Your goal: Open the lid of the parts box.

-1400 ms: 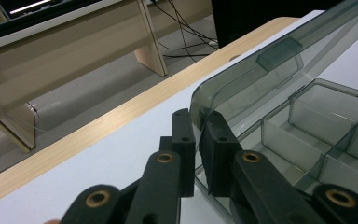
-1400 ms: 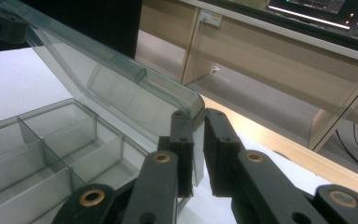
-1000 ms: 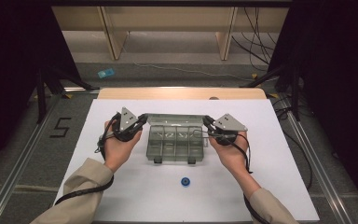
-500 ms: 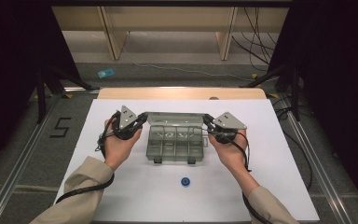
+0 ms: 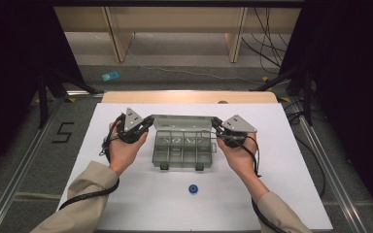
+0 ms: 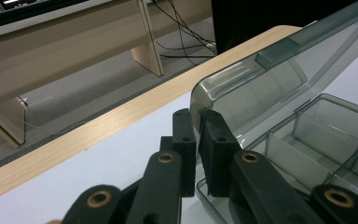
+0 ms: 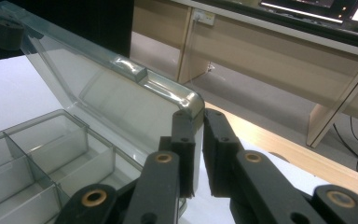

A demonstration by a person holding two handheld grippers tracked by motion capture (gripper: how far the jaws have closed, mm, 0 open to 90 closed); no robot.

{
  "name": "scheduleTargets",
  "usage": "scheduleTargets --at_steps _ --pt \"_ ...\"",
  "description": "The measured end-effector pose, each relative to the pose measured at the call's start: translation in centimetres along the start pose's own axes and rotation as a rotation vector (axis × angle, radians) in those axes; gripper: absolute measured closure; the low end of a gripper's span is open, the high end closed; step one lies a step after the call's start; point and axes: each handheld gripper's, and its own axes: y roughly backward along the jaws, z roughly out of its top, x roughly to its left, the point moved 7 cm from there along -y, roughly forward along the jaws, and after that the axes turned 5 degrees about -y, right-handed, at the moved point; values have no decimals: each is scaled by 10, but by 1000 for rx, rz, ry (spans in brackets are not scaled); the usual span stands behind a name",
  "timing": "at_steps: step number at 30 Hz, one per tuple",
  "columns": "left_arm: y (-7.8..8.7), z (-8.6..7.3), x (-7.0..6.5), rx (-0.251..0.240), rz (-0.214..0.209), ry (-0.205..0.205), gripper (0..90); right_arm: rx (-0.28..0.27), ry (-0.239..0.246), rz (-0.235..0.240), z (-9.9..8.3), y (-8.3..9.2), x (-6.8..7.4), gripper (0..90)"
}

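Note:
A clear plastic compartment box [image 5: 183, 148] sits mid-table on the white sheet [image 5: 126, 204], its lid [image 5: 182, 123] raised toward the back. My left gripper [image 5: 149, 121] is shut on the lid's left corner, my right gripper [image 5: 215, 121] on its right corner. In the left gripper view the black jaws [image 6: 198, 128] pinch the rounded lid edge [image 6: 261, 88], with empty compartments [image 6: 317, 135] to the right. In the right gripper view the jaws [image 7: 199, 135] clamp the other lid corner [image 7: 116, 98], above empty compartments [image 7: 37, 149].
A small blue round piece [image 5: 193, 189] lies on the sheet in front of the box. The table's wooden back edge [image 5: 189, 96] runs behind it. Beyond stand wooden bench legs [image 5: 116, 39] and floor cables [image 5: 267, 34]. Metal rails [image 5: 24, 160] flank the table.

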Motion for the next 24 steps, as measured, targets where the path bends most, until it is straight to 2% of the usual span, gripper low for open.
scheduleTargets --at_steps 1,19,22,23,24 --pt "-1 1 0 -8 -10 -7 845 -3 0 -2 0 0 0 841" --pt "-5 3 3 -12 -9 3 844 6 -11 -1 2 -4 -3 842" --pt "-6 3 3 -9 -9 2 844 -7 -16 -6 3 -5 -3 842" --pt "-6 3 3 -9 -9 2 844 9 -26 3 2 -5 -2 843" --pt "-6 3 3 -10 -8 7 844 -9 -19 -8 3 -6 -3 843"
